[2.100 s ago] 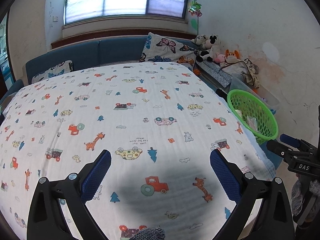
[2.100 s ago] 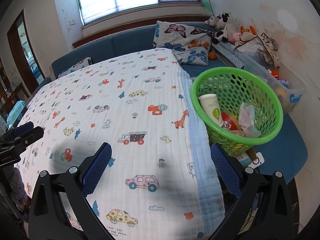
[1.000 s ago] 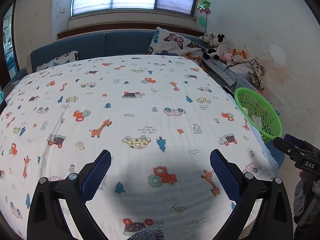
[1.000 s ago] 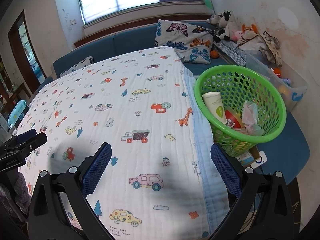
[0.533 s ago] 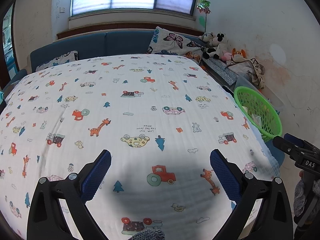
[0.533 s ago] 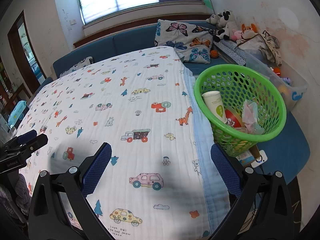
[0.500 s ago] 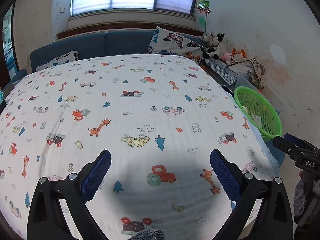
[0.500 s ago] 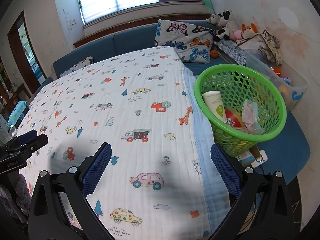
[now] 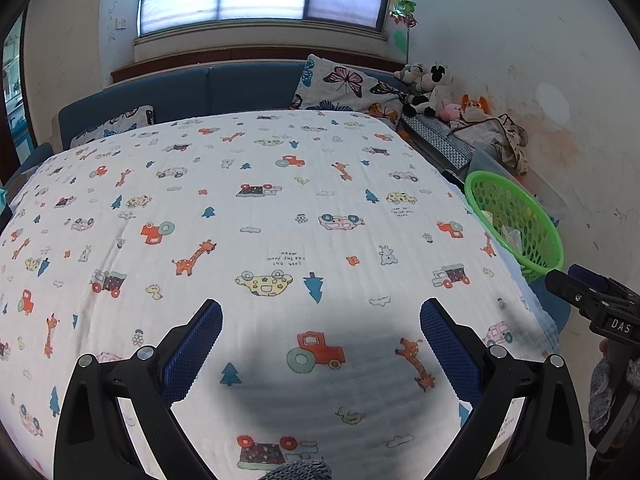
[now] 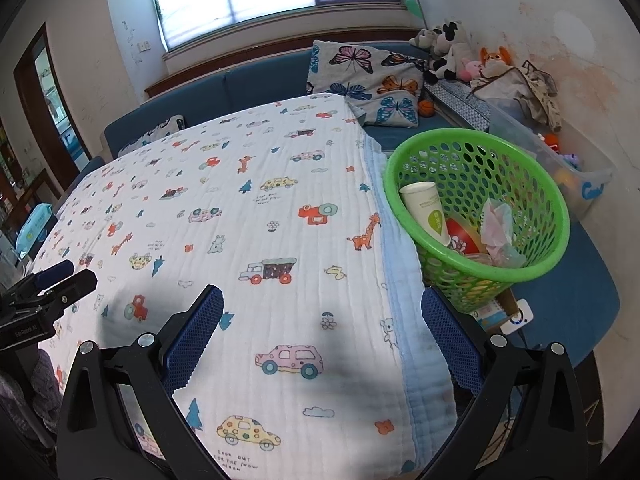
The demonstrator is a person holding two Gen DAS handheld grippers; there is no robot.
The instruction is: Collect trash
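Left gripper (image 9: 320, 312): fingers wide apart, nothing between them, hovering over the blanket (image 9: 260, 208). Its shadow falls on the cloth under the gap. Lower part of the frame cut off by the picture edge; a grey knitted bit at bottom centre is too cropped to identify.

Right gripper (image 10: 322, 300): fingers also spread, nothing held, over the blanket's right edge (image 10: 400, 280), its right finger (image 10: 448, 336) in front of the basket's base.

Each gripper shows in the other's view only as a black tip at the frame edge.

Trash: sits in the green basket (image 10: 552, 208), just beside the blanket's right edge. Inside: a paper cup (image 10: 426, 210) leaning on the near wall, a red round item (image 10: 464, 236) partly buried, crumpled tissue (image 10: 498, 224). Deeper contents hidden behind the mesh. In the left view the basket (image 9: 516, 220) shows side-on, contents barely readable.

Under the basket, a white card-like thing (image 10: 516, 318), mostly covered.

Behind: butterfly pillow (image 10: 368, 76), stuffed toys (image 10: 452, 52), clear bin (image 10: 560, 152) with blurred contents.
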